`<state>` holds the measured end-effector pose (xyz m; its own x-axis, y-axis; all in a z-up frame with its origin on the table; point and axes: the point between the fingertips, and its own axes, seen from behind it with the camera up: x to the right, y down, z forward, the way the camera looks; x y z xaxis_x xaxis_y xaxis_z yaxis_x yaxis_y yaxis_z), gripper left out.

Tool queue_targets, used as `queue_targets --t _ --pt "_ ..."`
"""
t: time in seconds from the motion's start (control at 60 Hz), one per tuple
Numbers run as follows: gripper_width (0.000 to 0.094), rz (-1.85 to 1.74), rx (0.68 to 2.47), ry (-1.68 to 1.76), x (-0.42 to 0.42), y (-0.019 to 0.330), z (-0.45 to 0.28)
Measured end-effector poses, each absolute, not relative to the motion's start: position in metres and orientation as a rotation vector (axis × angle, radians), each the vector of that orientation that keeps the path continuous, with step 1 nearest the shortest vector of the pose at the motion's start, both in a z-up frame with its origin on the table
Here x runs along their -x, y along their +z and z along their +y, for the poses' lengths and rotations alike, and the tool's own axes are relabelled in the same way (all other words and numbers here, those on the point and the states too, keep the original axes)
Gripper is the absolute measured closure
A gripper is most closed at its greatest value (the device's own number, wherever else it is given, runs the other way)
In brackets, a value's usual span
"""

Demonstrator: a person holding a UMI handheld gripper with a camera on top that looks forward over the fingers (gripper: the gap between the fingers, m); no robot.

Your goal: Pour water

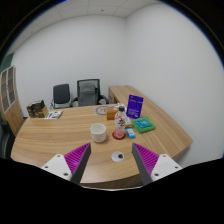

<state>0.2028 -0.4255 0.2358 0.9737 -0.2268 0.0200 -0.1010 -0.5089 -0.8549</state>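
Observation:
A white cup [98,131] stands on the wooden table [60,140], beyond the fingers. To its right stands a clear bottle with a red base [119,127] and an orange top. My gripper [112,160] hangs above the table's near edge with its purple pads [76,157] wide apart and nothing between them. A small white disc with a dark centre [118,156] lies on the table between the fingers.
A blue-green box [145,125] lies right of the bottle, with a purple sign [134,105] behind it. Two office chairs [89,91] stand at the table's far side. Papers [52,114] and a dark object [37,108] lie at the far left.

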Motion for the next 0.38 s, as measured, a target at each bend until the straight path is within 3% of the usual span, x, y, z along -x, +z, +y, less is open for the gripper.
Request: queue_targets --t 0.383 --pt "0.008 0.217 2.133 -0.177 -0.194 0.233 -0.451"
